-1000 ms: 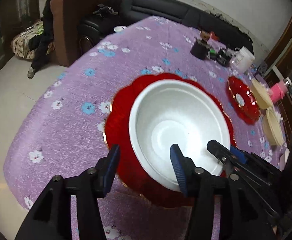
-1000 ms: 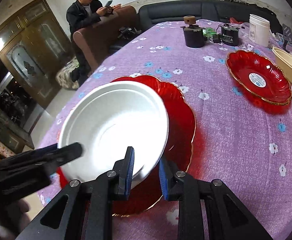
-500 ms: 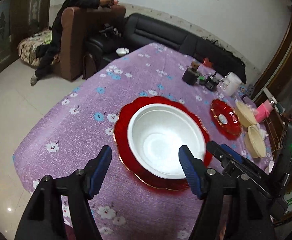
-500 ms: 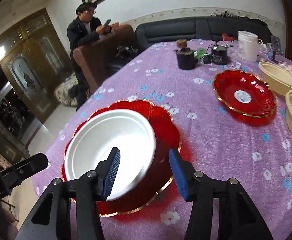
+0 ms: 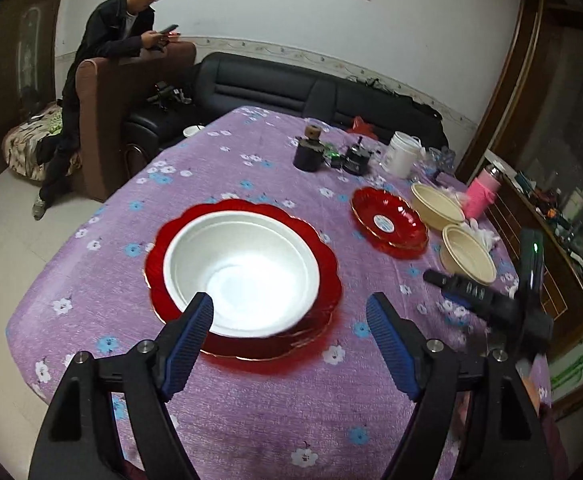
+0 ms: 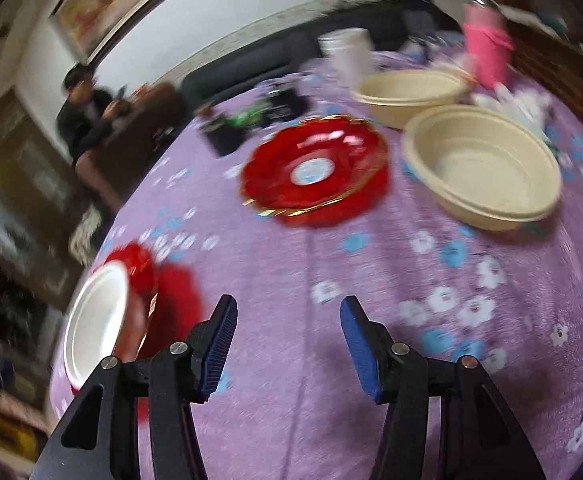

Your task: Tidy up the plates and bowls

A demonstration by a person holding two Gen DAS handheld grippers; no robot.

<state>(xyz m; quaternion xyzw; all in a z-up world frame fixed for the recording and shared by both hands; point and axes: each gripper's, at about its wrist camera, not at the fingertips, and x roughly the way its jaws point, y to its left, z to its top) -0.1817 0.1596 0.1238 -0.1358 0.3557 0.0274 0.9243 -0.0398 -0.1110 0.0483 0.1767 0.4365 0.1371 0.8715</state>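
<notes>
A white bowl (image 5: 243,272) sits inside a large red scalloped plate (image 5: 323,280) on the purple flowered tablecloth (image 5: 251,400). My left gripper (image 5: 289,340) is open and empty, raised just in front of them. A smaller red plate (image 5: 389,222) and two cream bowls (image 5: 437,206) (image 5: 469,260) lie to the right. In the blurred right wrist view my right gripper (image 6: 287,344) is open and empty above bare cloth, facing the small red plate (image 6: 315,168) and the cream bowls (image 6: 483,164) (image 6: 411,88); the white bowl (image 6: 95,320) is at far left.
At the table's far end stand a dark jar (image 5: 309,154), a black device (image 5: 357,160), a white tub (image 5: 403,154) and a pink bottle (image 5: 485,192). A man (image 5: 111,48) leans on a brown armchair at back left. A wooden cabinet (image 5: 551,208) stands right.
Both grippers let go of the white bowl, opened wide and drew back. The bowl now rests in the large red plate. The right gripper has swung right toward the small red plate and cream bowls.
</notes>
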